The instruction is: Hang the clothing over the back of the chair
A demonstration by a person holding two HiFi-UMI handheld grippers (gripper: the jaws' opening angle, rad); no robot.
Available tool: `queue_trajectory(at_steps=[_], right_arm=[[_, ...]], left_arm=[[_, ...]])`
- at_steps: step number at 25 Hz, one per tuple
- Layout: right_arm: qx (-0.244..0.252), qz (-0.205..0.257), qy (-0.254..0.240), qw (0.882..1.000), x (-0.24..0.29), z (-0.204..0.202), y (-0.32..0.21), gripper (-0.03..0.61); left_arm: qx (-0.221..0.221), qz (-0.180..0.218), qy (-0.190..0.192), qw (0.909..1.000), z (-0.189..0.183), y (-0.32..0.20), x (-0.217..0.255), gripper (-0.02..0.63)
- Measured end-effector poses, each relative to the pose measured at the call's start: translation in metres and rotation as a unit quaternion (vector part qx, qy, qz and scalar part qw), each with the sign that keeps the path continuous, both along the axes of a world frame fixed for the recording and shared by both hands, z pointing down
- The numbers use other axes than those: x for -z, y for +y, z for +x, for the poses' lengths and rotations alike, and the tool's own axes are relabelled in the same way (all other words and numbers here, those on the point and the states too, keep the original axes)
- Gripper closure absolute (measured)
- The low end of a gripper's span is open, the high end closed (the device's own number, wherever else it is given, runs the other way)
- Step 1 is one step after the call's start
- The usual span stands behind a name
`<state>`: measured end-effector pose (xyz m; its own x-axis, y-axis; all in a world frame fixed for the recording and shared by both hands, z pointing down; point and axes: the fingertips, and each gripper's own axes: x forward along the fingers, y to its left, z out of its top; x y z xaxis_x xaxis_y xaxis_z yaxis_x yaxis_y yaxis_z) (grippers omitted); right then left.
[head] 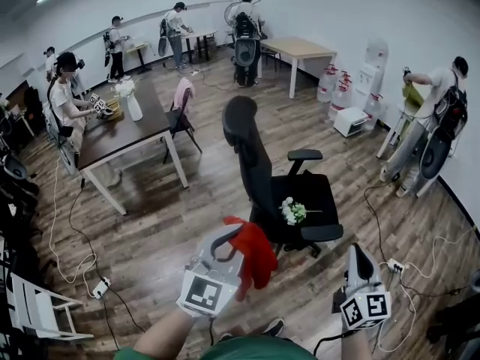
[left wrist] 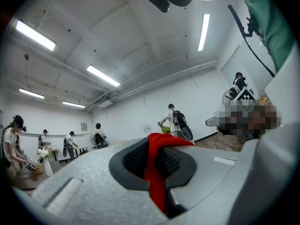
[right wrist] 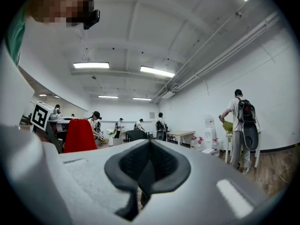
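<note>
While bare floor (head: 172, 223) rings the black chair (head: 262, 171), left gripper (head: 227, 240) near it clamped on red clothing (head: 256, 259), right gripper (head: 358, 255) closed empty, clothing partly hidden behind left gripper

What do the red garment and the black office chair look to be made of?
The red garment: soft matte fabric, perhaps cotton or knit; it hangs in limp folds. The black office chair: back looks like matte mesh or fabric, unclear which; armrests resemble dull moulded plastic.
</note>
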<state>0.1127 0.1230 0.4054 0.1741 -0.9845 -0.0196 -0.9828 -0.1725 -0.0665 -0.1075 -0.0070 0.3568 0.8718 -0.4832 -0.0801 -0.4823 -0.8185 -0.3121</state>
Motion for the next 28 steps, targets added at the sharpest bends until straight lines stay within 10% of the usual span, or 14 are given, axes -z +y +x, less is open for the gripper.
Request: queue_trajectory(at_steps=[28], right_arm=[[0.013, 0.01, -0.044, 0.999, -0.02, 0.16, -0.026, 0.575]], left_arm=[[0.011, -0.014, -0.009, 0.9998, 0.17, -0.044, 0.012, 0.592]])
